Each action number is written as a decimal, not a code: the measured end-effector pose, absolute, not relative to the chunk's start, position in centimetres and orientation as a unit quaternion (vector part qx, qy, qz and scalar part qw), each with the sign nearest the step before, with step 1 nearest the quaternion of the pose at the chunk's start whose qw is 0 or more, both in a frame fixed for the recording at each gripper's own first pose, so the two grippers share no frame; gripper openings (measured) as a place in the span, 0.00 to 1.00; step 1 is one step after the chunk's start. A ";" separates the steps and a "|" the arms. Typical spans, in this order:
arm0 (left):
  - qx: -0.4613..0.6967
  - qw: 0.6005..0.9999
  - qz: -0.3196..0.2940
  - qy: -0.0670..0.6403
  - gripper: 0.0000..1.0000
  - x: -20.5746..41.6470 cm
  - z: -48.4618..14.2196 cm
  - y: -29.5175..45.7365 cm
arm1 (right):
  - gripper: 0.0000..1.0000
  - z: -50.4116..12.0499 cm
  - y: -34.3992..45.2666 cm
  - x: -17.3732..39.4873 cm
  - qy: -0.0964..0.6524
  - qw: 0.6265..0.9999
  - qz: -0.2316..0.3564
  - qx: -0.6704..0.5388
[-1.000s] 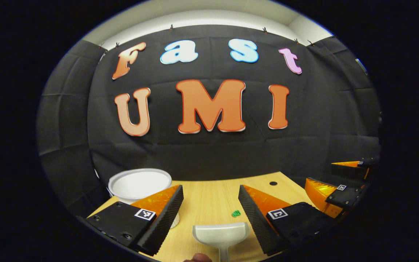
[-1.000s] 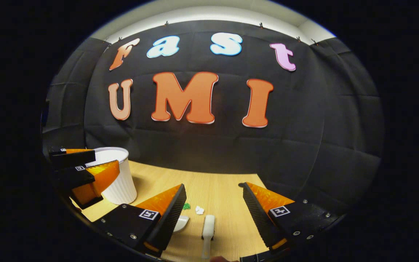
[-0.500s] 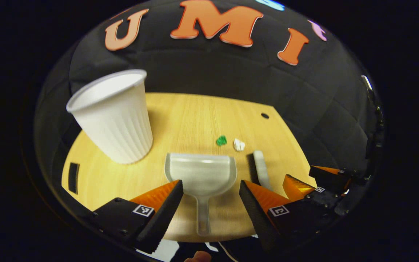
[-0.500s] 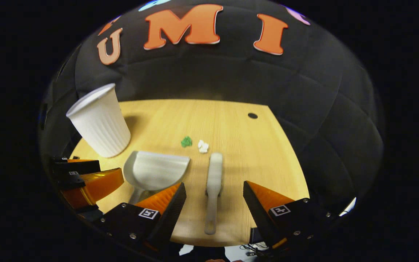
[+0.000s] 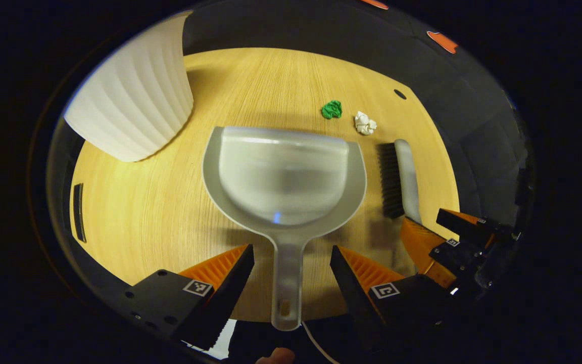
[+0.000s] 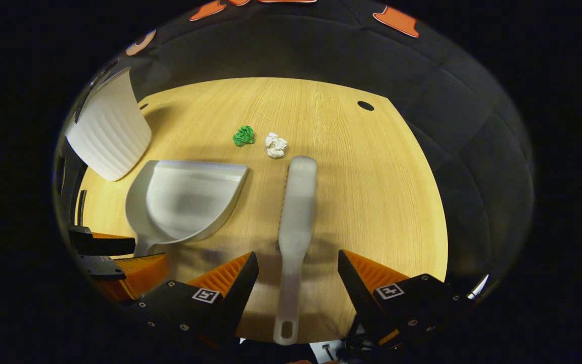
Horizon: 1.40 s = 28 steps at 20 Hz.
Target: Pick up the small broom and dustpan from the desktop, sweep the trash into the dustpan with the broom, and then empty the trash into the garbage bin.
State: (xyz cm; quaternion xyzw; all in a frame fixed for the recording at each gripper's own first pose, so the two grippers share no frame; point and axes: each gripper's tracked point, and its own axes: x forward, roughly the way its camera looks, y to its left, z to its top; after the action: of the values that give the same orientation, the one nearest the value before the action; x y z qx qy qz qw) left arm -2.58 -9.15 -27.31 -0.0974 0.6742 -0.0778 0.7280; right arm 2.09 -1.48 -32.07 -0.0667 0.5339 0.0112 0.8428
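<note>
Both my grippers have dipped toward the desk (image 5: 134, 212). My left gripper (image 5: 291, 263) gapes around the pale grey dustpan (image 5: 283, 177) handle at frame centre; my right gripper (image 6: 298, 270) likewise straddles the slim grey broom (image 6: 296, 212) (black bristles), untouched.

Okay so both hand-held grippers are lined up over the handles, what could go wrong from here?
Both are open, nothing gripped yet. The dustpan handle is thin and reaches the table edge, so the left hand-held gripper might push it off instead of clamping it. The broom lies on its side; the right hand-held gripper could roll it. A wide sweep may scatter the green scrap and white scrap.
</note>
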 end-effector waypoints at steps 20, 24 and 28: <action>0.034 0.701 -0.191 0.686 0.32 -0.3 -27.9 -3.9 | 0.30 -34.6 -3.8 6.2 0.573 0.817 0.026 -0.055; 0.122 0.696 -0.286 0.647 0.32 4.4 -28.8 -0.8 | 0.28 -33.7 -5.6 10.6 0.562 0.823 0.049 -0.065; 0.157 0.661 -0.327 0.657 0.32 8.6 -32.1 -0.2 | 0.28 -33.5 -5.3 15.2 0.554 0.816 0.101 -0.130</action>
State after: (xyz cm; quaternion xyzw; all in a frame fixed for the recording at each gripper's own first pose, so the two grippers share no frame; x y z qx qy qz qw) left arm 8.58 -0.22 -32.15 0.1574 0.6569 -0.3267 0.6611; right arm 15.24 -5.31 -33.55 -0.1303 0.5541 0.1012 0.8159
